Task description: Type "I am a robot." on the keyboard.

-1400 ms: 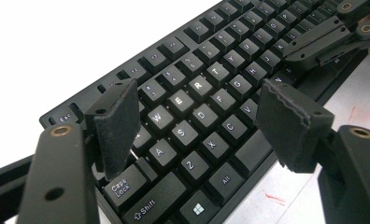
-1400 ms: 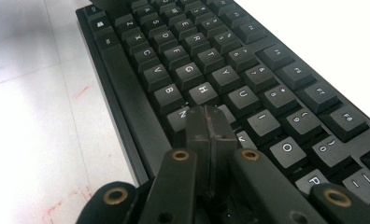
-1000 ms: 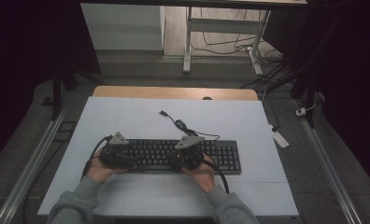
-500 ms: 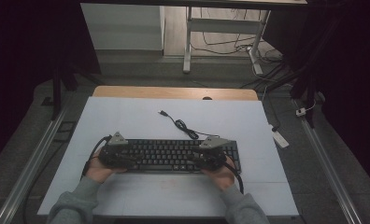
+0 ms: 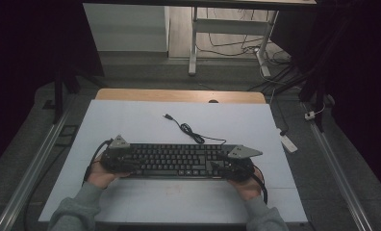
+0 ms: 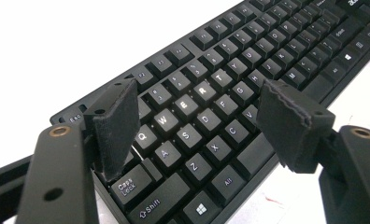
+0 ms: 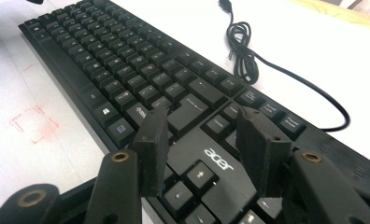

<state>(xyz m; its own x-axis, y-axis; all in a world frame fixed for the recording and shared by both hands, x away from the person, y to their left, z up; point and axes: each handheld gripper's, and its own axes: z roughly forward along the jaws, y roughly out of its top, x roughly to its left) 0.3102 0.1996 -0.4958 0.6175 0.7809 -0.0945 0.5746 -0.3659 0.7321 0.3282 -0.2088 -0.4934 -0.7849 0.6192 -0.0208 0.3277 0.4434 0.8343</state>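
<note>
A black Acer keyboard (image 5: 179, 161) lies lengthwise on the white table (image 5: 131, 120). Its black cable (image 5: 188, 130) curls away toward the far side and ends in a USB plug (image 5: 168, 116). My left gripper (image 5: 128, 161) is at the keyboard's left end, its jaws wide open above the Q, A and Caps Lock keys (image 6: 197, 112), holding nothing. My right gripper (image 5: 217, 168) is at the right end, open, its jaws standing over the arrow keys and the Acer logo (image 7: 204, 140). In the right gripper view the keyboard (image 7: 127, 60) runs off to the upper left and the cable (image 7: 241, 56) coils beyond it.
A faint red square mark (image 7: 33, 123) is on the table in front of the keyboard. A wooden strip (image 5: 179, 95) edges the far side. Metal rails (image 5: 32, 163) flank the table, and a white power strip (image 5: 287, 143) lies on the floor to the right.
My right gripper has slid right along the keyboard from about its middle to its right end. The left gripper and the keyboard have stayed in place.
</note>
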